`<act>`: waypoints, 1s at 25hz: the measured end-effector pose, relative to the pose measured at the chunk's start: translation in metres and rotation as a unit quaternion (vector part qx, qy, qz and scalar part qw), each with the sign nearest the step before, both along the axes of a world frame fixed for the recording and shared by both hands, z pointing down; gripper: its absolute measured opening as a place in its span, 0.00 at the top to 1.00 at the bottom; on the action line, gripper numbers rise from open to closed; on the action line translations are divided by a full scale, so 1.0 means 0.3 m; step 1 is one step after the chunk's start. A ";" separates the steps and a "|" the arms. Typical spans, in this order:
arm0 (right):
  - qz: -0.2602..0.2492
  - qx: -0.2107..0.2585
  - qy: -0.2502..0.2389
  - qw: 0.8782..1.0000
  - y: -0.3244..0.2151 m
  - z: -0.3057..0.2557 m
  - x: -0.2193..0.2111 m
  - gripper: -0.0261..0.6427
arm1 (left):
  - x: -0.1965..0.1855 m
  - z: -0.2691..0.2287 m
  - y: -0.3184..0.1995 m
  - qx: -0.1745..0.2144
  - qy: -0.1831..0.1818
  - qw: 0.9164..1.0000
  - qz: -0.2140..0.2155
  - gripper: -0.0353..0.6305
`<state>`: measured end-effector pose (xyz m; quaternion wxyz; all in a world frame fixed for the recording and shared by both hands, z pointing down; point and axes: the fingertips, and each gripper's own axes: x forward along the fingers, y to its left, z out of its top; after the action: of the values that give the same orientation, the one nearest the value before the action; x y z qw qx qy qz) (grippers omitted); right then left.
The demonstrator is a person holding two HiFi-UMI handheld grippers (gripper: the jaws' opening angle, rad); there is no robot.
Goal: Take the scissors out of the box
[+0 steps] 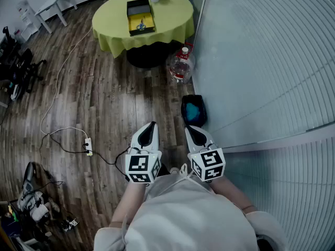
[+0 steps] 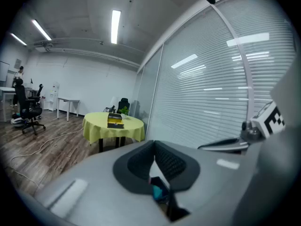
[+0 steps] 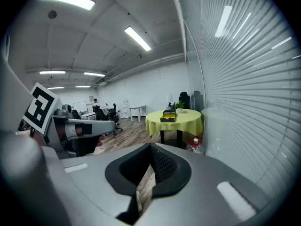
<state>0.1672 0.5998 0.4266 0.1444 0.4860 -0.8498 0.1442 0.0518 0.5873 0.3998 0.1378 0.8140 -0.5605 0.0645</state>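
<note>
A yellow box (image 1: 141,17) with its black lid folded back stands on a round table (image 1: 112,22) under a yellow-green cloth, far ahead across the room. Something small lies inside it, too small to make out. My left gripper (image 1: 152,124) and right gripper (image 1: 189,128) are held side by side close to my body, over the wooden floor and far from the table. Both are shut with nothing between the fingers. The left gripper view shows its jaws (image 2: 154,146) closed, with the box (image 2: 115,121) distant beyond them. From the right gripper (image 3: 151,148) the box (image 3: 170,117) looks equally far off.
A glass wall with blinds (image 1: 261,61) runs along my right. A large water bottle (image 1: 181,67) stands on the floor by the table, and a black bin (image 1: 193,110) sits just ahead of the right gripper. A power strip with cables (image 1: 88,146) lies to the left. Office chairs (image 1: 18,69) stand far left.
</note>
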 end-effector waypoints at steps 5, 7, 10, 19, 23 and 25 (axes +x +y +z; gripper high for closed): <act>0.003 -0.003 0.000 1.000 -0.013 0.006 0.002 0.96 | 0.006 0.005 -0.012 -0.003 -0.004 1.000 0.006 0.94; 0.004 -0.006 0.001 1.000 -0.022 0.008 0.002 0.96 | 0.008 0.008 -0.021 -0.006 -0.005 1.000 0.008 0.94; 0.005 -0.011 0.002 1.000 -0.036 0.022 0.000 0.96 | 0.005 0.023 -0.036 -0.011 -0.004 1.000 0.008 0.94; 0.023 -0.044 -0.020 0.999 -0.202 0.091 -0.055 0.96 | -0.079 0.102 -0.198 -0.045 0.002 0.999 -0.003 0.94; 0.024 -0.064 -0.024 0.997 -0.312 0.126 -0.107 0.96 | -0.137 0.134 -0.296 -0.058 0.001 0.998 -0.007 0.94; 0.022 -0.072 -0.026 0.997 -0.382 0.144 -0.152 0.96 | -0.188 0.152 -0.364 -0.064 0.003 0.998 -0.011 0.94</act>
<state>0.1215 0.4852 0.4697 0.1534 0.4894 -0.8295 0.2211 -0.0047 0.4782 0.4455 0.1918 0.7974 -0.5640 0.0963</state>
